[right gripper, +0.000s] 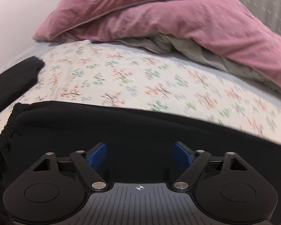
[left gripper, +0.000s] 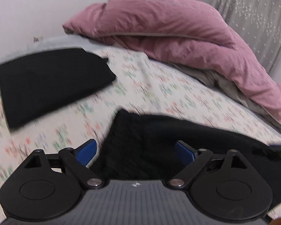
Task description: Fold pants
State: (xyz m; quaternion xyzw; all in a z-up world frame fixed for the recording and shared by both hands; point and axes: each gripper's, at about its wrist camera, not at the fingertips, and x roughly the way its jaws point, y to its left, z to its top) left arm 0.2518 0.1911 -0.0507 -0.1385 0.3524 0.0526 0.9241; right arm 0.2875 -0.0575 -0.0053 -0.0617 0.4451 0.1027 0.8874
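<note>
Black pants (left gripper: pixel 159 142) lie on the floral bed sheet (left gripper: pixel 159 86) in the left wrist view, close under my left gripper (left gripper: pixel 136 150), which is open with its blue pads (left gripper: pixel 87 151) wide apart over the pants' left end. In the right wrist view the same pants (right gripper: pixel 121 127) stretch across the frame, with a gathered elastic waistband (right gripper: pixel 7 131) at the left. My right gripper (right gripper: pixel 140 153) is open above the black cloth, nothing between its pads (right gripper: pixel 99 153).
A second black folded garment (left gripper: pixel 52 82) lies on the sheet at the left; it also shows in the right wrist view (right gripper: pixel 14 78). A pink duvet (left gripper: pixel 168 33) is heaped at the back, and a grey starred curtain (left gripper: pixel 253 11) hangs at the right.
</note>
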